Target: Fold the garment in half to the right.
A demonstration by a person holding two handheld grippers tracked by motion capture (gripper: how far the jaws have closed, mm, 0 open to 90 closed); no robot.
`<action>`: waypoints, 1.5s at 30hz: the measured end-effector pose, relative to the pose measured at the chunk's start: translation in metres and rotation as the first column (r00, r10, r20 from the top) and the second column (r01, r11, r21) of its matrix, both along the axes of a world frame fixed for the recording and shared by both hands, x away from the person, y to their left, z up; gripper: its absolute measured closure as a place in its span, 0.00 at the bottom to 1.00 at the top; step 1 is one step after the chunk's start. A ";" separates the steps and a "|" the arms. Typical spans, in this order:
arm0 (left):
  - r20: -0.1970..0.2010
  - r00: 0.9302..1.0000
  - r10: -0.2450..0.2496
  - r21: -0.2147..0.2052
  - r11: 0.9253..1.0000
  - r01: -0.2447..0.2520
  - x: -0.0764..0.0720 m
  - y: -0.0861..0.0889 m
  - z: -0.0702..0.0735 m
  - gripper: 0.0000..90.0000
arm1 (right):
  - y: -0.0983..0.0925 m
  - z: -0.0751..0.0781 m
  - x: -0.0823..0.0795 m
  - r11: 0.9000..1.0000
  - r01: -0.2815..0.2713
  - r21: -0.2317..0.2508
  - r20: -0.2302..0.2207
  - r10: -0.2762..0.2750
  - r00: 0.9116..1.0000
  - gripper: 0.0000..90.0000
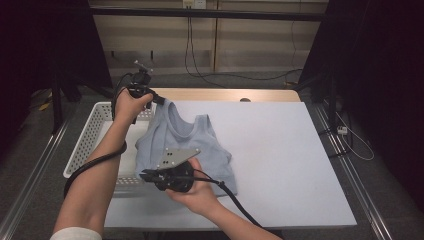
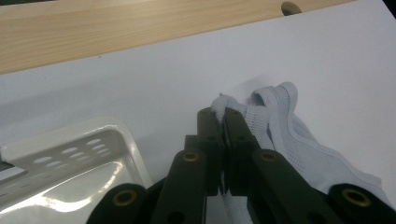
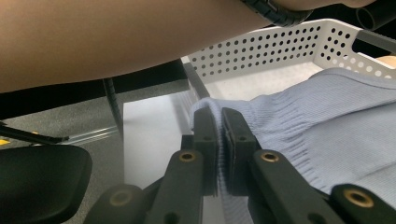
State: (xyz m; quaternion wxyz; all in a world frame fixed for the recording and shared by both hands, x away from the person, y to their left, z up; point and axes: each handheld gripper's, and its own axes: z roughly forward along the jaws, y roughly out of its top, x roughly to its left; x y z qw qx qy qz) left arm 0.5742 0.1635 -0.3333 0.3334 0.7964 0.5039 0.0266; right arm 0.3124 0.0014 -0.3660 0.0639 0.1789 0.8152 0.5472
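White basket flanks the held tank top.

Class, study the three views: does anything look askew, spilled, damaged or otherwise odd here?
Nothing is spilled or damaged. The light blue tank top lies askew, partly over the white basket's rim, since it is being lifted: the left hand-held gripper pinches a shoulder strap and the right hand-held gripper pinches its hem.

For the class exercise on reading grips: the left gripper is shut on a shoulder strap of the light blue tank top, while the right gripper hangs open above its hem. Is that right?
Not quite. The right gripper is not open: the right gripper view shows its jaws shut on the ribbed hem of the light blue tank top. The rest holds: the left gripper is shut on a shoulder strap.
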 end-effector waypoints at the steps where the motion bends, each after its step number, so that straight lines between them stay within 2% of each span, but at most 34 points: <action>1: 0.001 1.000 0.002 -0.003 1.000 -0.002 0.000 0.001 0.001 0.97 | 0.001 0.000 0.000 1.000 0.000 0.000 -0.001 0.000 1.000 0.96; 9: -0.001 1.000 0.010 0.004 1.000 -0.010 0.001 0.006 0.001 0.97 | 0.003 0.001 0.001 1.000 0.006 0.013 -0.003 -0.006 1.000 0.96; 23: -0.001 1.000 0.012 0.019 1.000 -0.012 0.001 -0.007 -0.005 0.97 | -0.008 -0.004 0.000 1.000 0.015 0.024 -0.009 -0.014 1.000 0.96; 32: 0.001 1.000 0.021 0.020 1.000 -0.021 0.002 -0.007 -0.007 0.97 | -0.013 -0.008 -0.001 0.999 0.025 0.023 -0.016 -0.025 1.000 0.96; 41: 0.011 1.000 0.020 0.010 1.000 -0.020 0.001 0.000 0.000 0.97 | -0.003 0.000 -0.001 0.999 0.013 0.032 -0.013 -0.013 1.000 0.96; 45: 0.011 1.000 0.019 0.010 1.000 -0.019 0.002 0.006 0.000 0.97 | 0.003 0.000 0.001 0.999 0.007 0.039 -0.028 -0.006 1.000 0.96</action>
